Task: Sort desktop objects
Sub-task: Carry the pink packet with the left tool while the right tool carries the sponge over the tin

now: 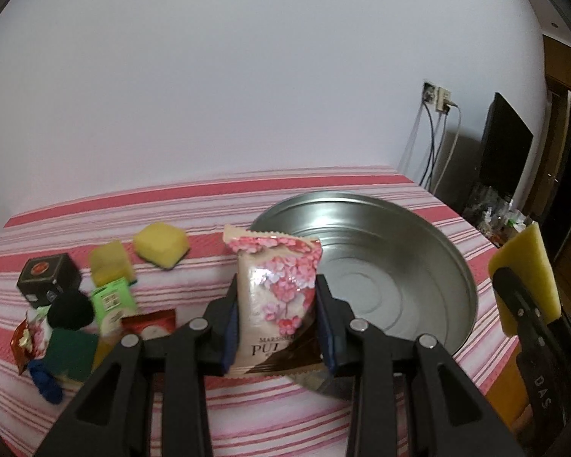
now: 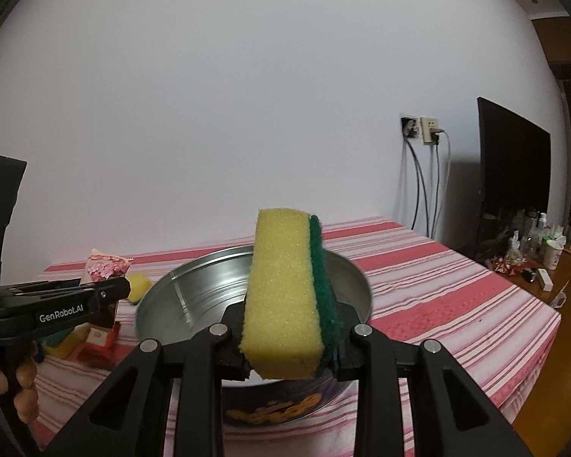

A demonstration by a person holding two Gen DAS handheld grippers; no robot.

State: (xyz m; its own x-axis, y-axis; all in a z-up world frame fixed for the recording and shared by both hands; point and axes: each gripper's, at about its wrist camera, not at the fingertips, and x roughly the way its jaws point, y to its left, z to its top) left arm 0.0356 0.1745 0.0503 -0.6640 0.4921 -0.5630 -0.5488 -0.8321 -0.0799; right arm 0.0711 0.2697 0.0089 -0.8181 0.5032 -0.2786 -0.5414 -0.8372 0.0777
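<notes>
My left gripper (image 1: 278,301) is shut on a pink flowered snack packet (image 1: 276,289), held upright above the near left rim of a round metal tin (image 1: 437,251). My right gripper (image 2: 291,333) is shut on a yellow sponge with a green scouring side (image 2: 285,293), held on edge over the near rim of the same tin (image 2: 179,289). In the left wrist view that sponge (image 1: 529,266) and the right gripper show at the right edge. In the right wrist view the left gripper (image 2: 106,289) with the packet (image 2: 104,264) shows at the left, with a hand (image 2: 15,384) on its handle.
On the pink striped cloth (image 1: 209,205) left of the tin lie two yellow sponges (image 1: 161,243), a black box (image 1: 49,278), a green packet (image 1: 112,301), a red packet (image 1: 148,323) and other small items. A dark monitor (image 2: 514,167) and wall sockets (image 2: 422,129) stand at the right.
</notes>
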